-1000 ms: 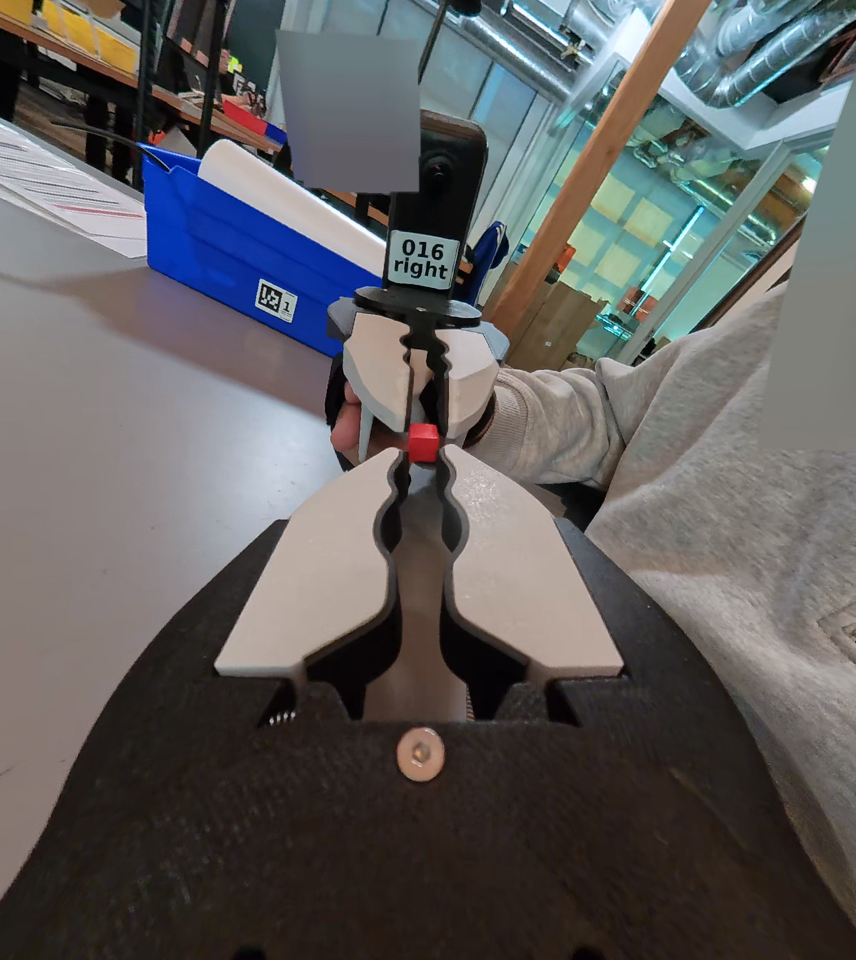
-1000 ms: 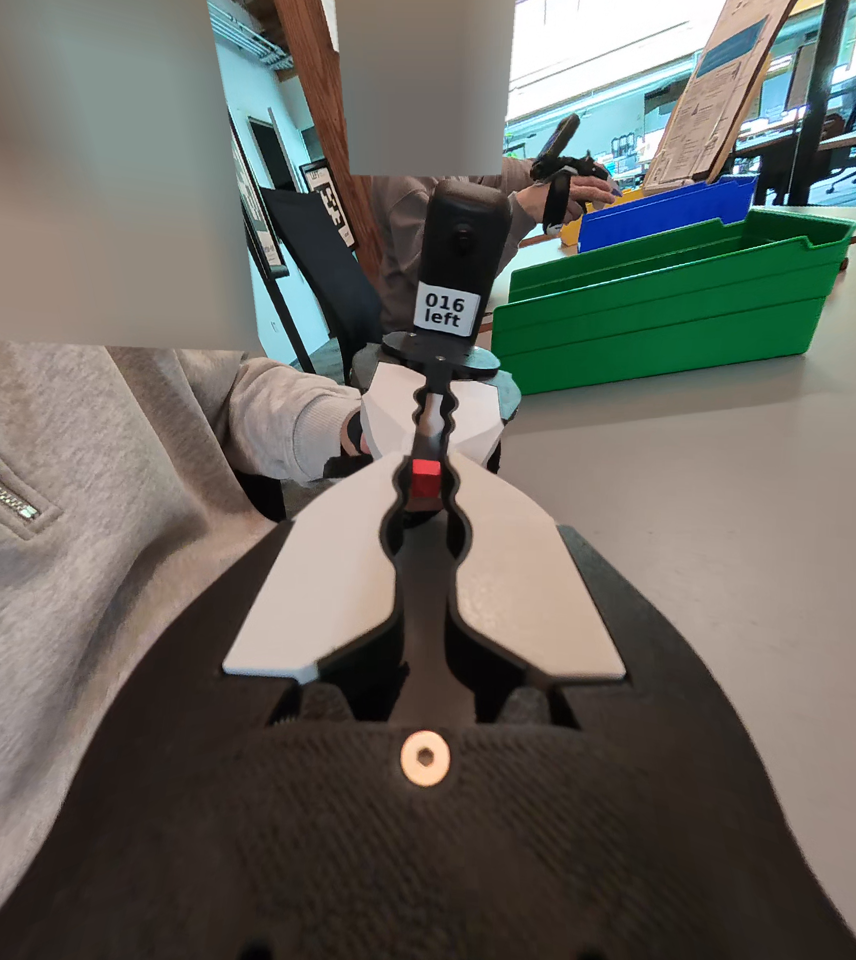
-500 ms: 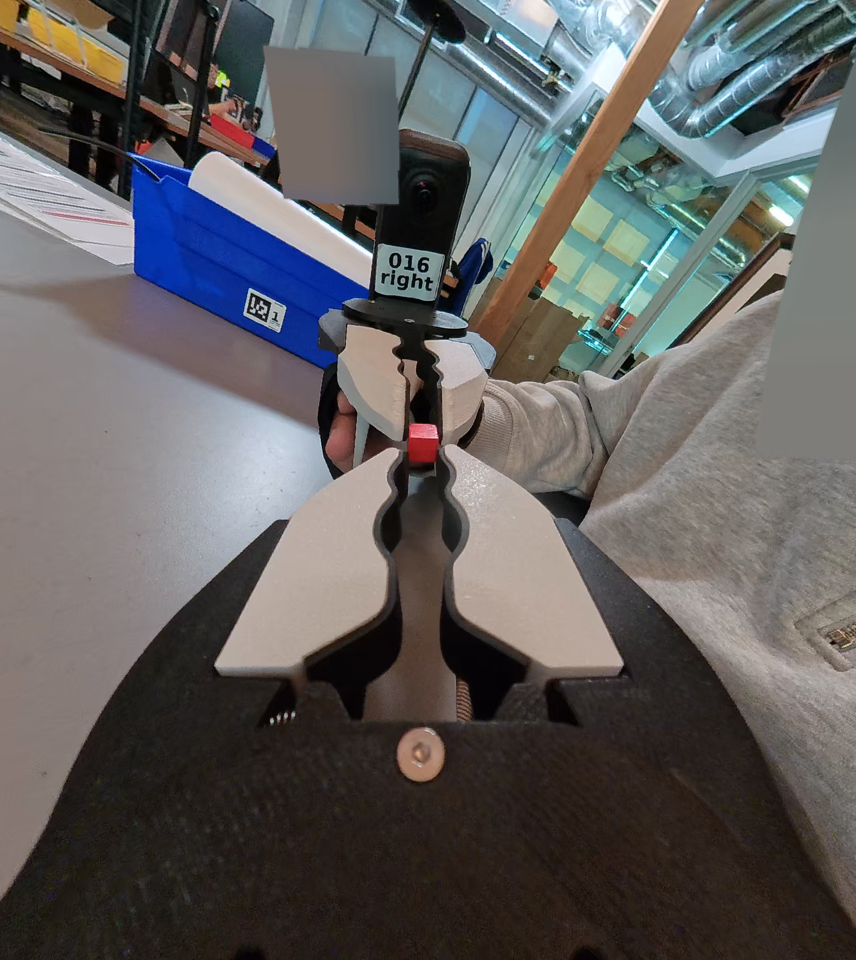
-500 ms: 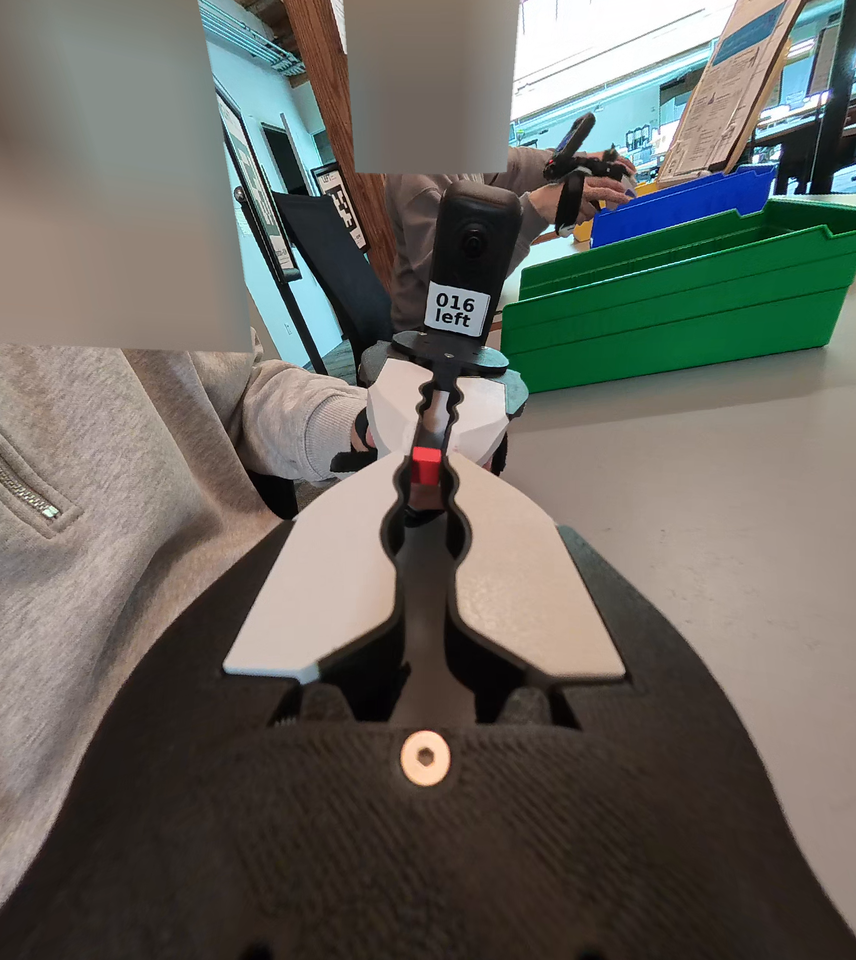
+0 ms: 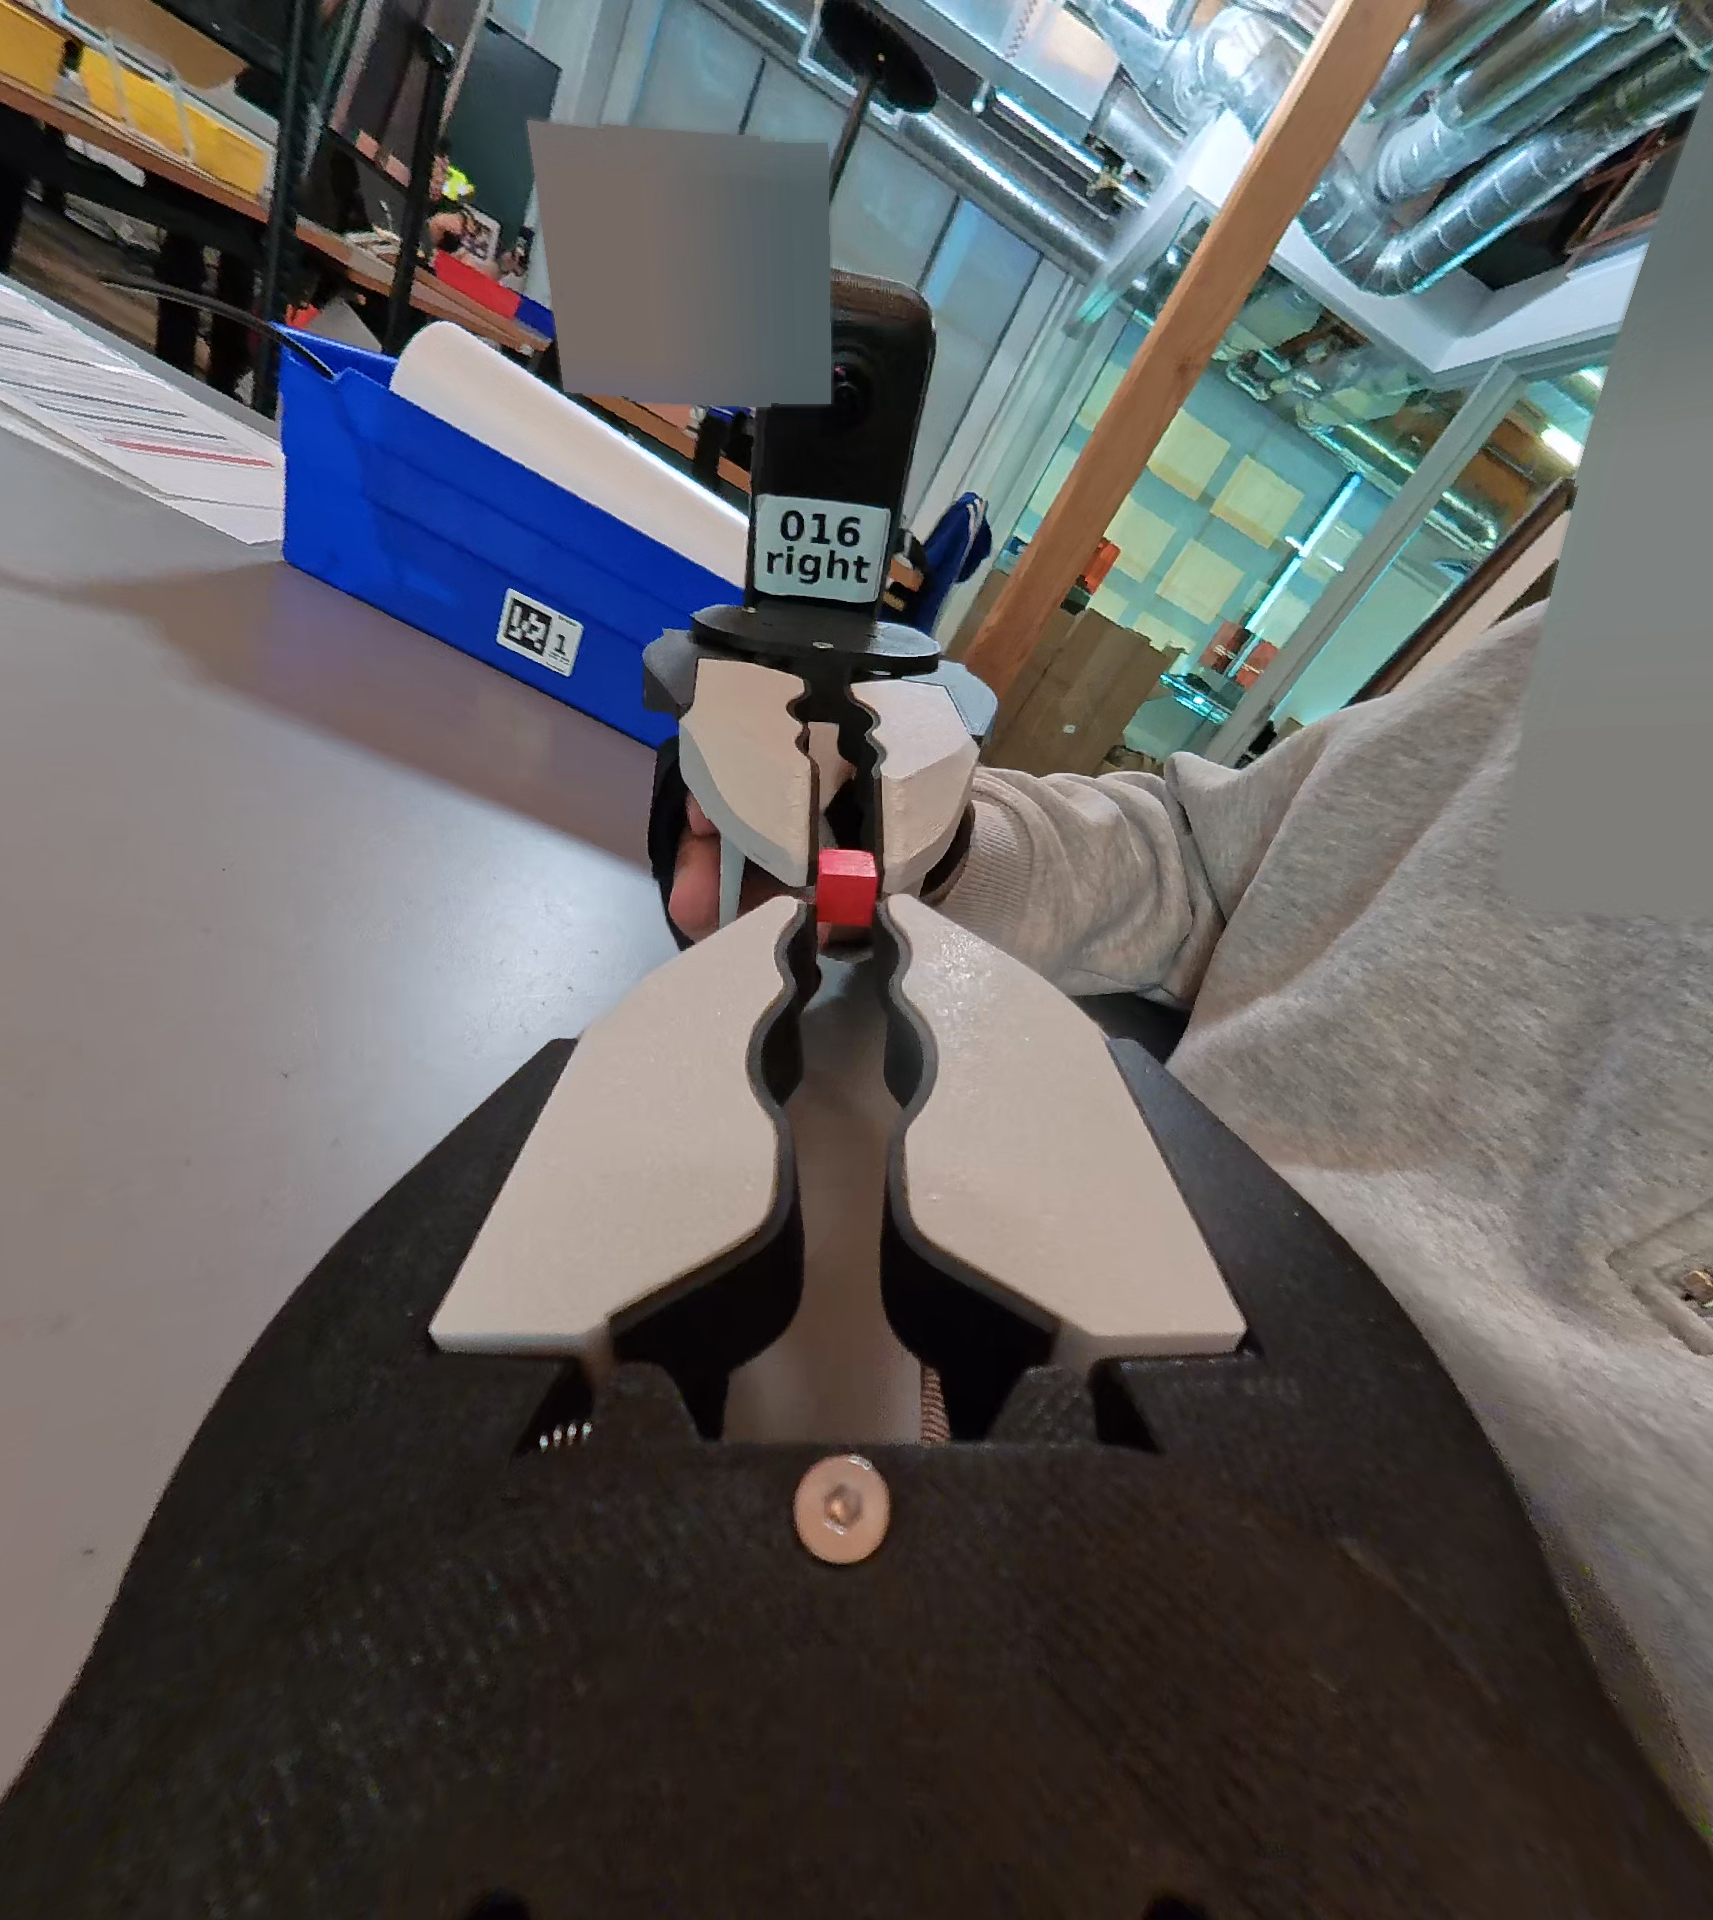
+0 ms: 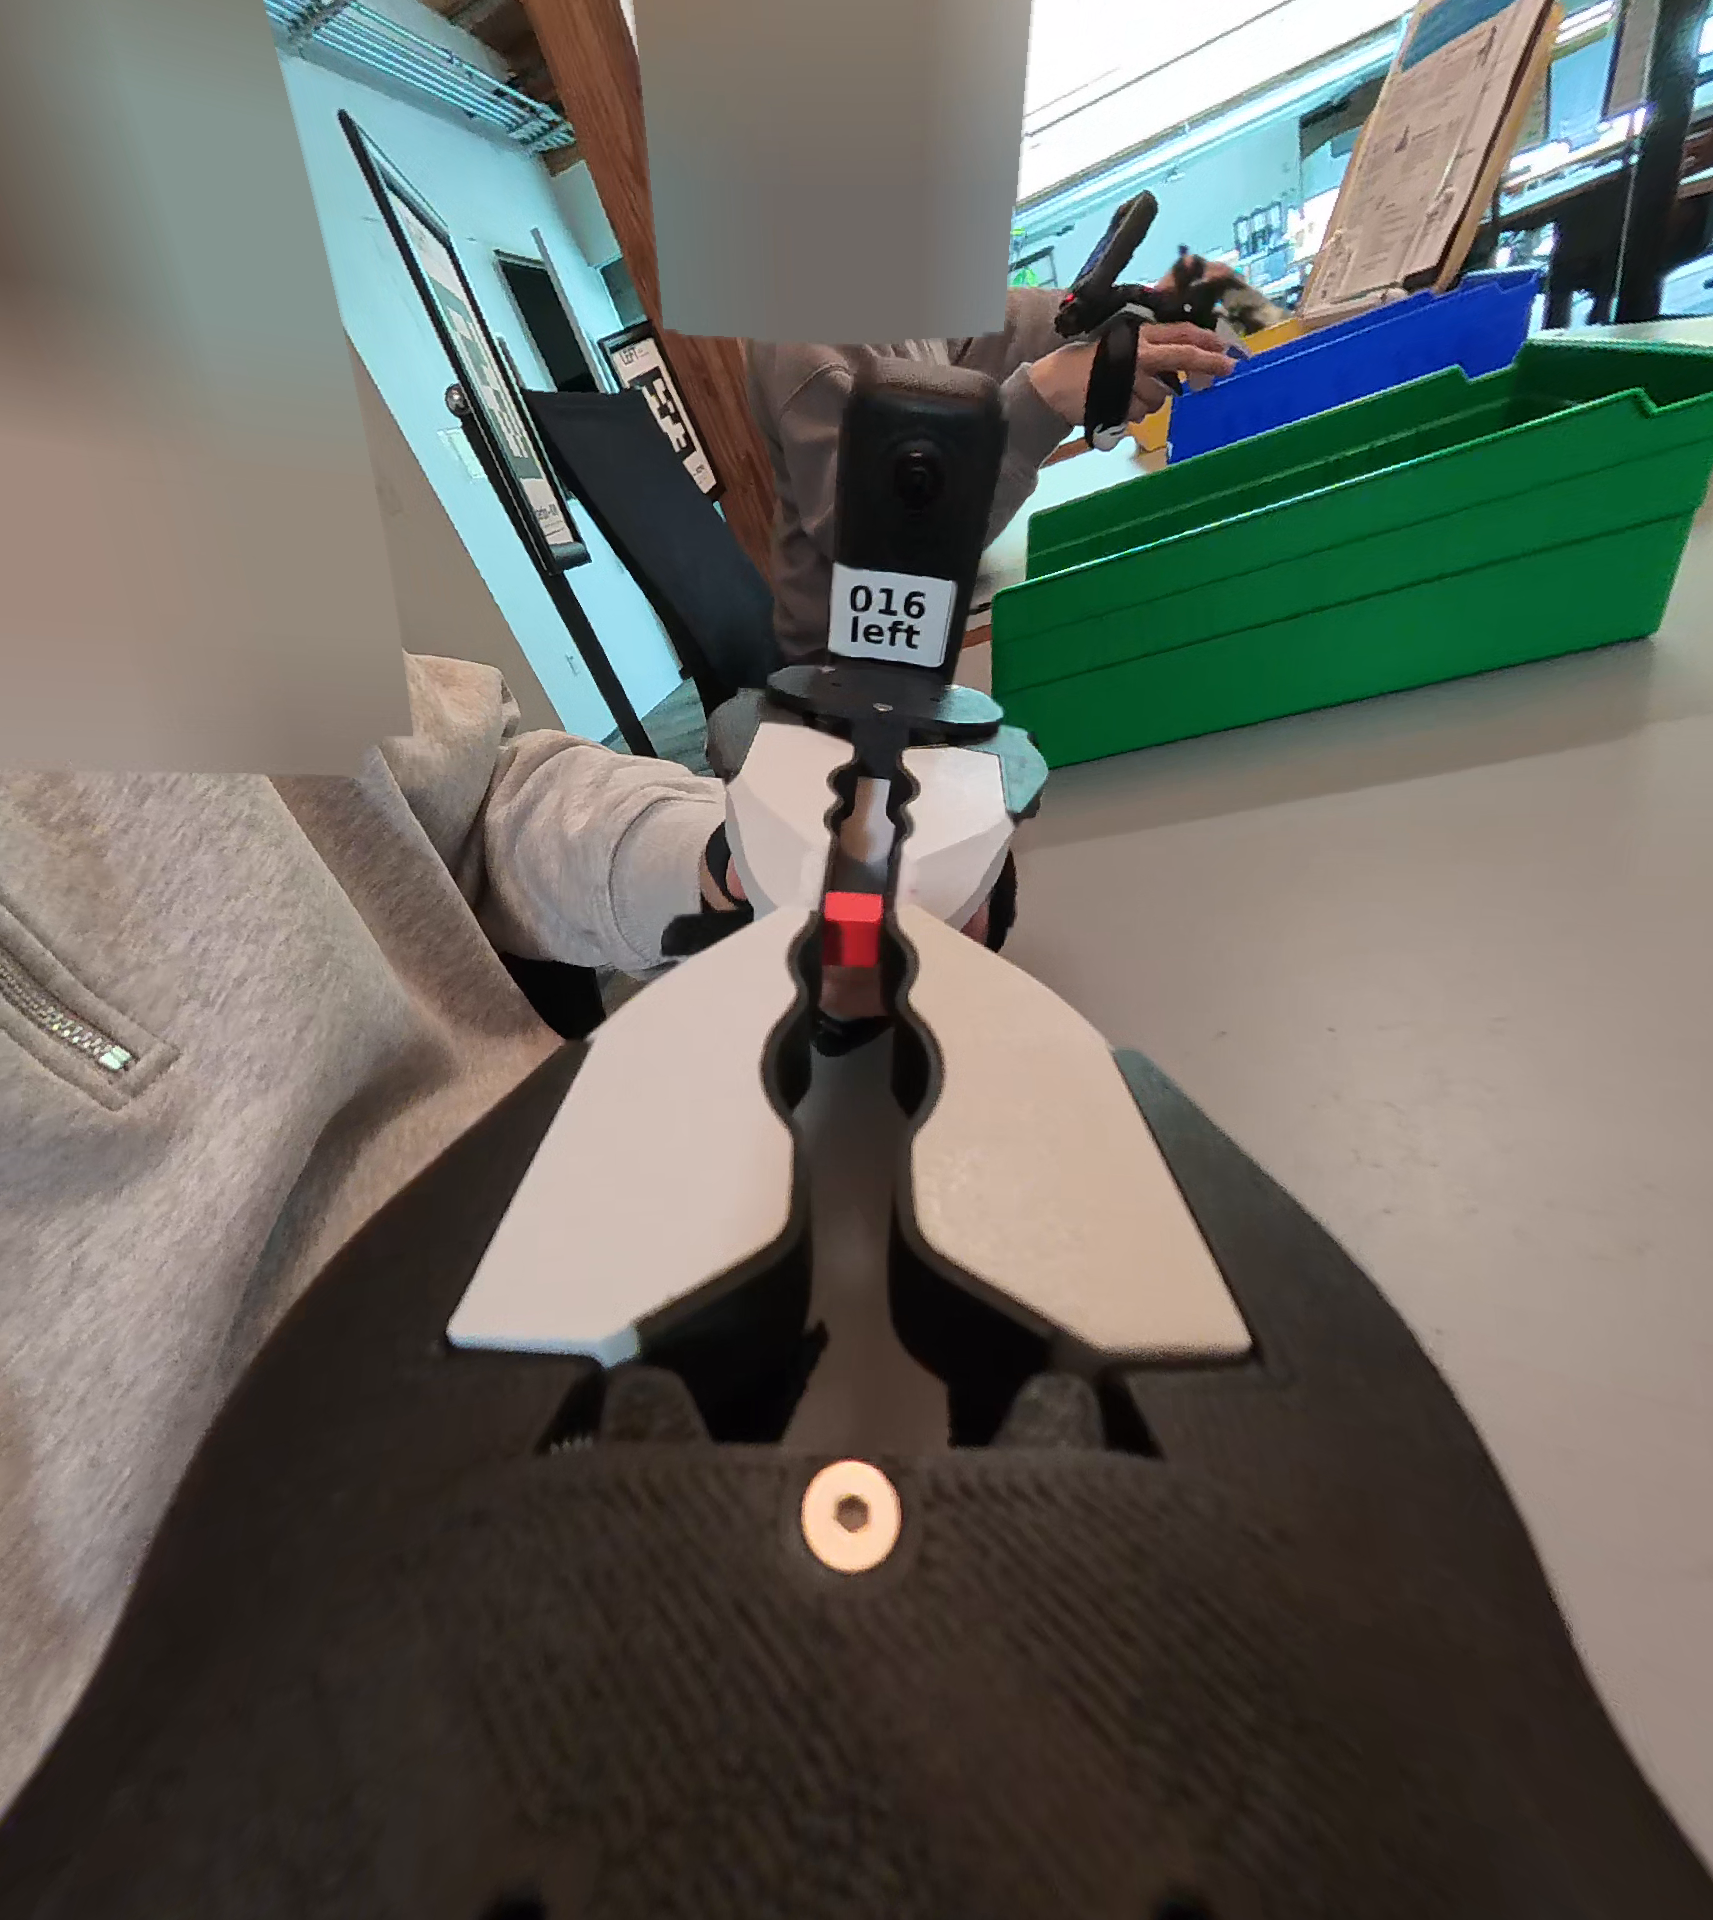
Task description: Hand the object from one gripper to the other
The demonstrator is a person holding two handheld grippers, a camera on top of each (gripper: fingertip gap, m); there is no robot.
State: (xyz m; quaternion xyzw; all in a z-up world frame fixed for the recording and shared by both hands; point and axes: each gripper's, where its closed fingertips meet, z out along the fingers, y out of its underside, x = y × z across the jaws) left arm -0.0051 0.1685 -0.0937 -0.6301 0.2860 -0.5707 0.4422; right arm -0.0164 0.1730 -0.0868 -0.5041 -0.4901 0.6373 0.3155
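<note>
A small red cube (image 5: 847,885) sits where the two grippers meet tip to tip above the grey table. In the left wrist view my left gripper (image 5: 841,909) has its jaws narrowed to the cube's width, with the cube at the very tips. The right gripper (image 5: 844,831) faces it, its tips on the same cube. In the right wrist view the cube (image 6: 852,928) lies between the tips of my right gripper (image 6: 852,925), and the left gripper (image 6: 862,873) closes on it from the far side. Both look shut on the cube.
A blue bin (image 5: 436,561) holding a white roll stands on the table (image 5: 208,883) to the far left. Green bins (image 6: 1351,582) and a blue bin (image 6: 1351,353) stand at the right. My grey sleeves and torso (image 5: 1454,1143) lie close beside the grippers. Another person works in the background. Left and right tips are no more than a few centimetres apart.
Both grippers have shifted slightly together, with the cube still between their tips. Neither jaw gap has visibly changed.
</note>
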